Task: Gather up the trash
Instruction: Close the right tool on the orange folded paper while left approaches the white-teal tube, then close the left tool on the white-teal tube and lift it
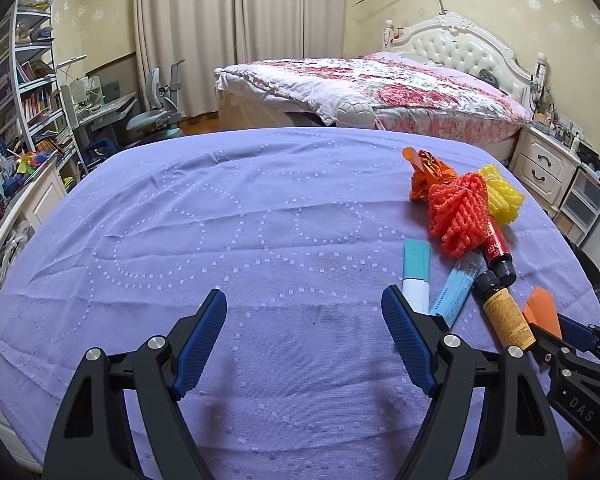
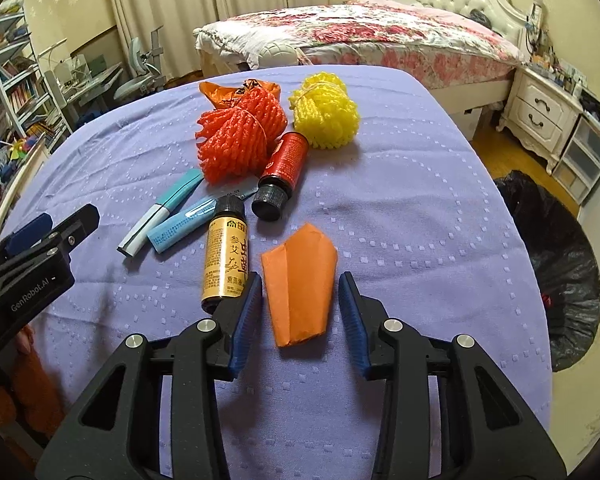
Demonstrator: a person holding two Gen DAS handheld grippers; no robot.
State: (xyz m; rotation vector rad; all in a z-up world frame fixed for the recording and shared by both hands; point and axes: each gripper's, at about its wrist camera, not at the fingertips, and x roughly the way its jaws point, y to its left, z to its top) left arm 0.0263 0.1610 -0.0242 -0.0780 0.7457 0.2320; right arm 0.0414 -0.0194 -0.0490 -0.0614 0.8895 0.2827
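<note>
Both black grippers (image 1: 304,306) (image 2: 300,290) bear blue ribbed pads, silver screws.

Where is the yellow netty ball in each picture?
Left wrist view: yellow foam net far right, behind the orange-red foam net.
Right wrist view: yellow foam net top centre, right of the orange-red foam net.
Shared landmark: red bottle.

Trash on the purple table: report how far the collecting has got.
Done: nothing shows as collected; whether the black trash bag holds table trash cannot be told. In hand: the right gripper straddles the orange paper, pads not pressing; the left gripper is open over bare cloth. Left: the yellow bottle, red bottle, two blue packets, orange net, yellow net.
</note>
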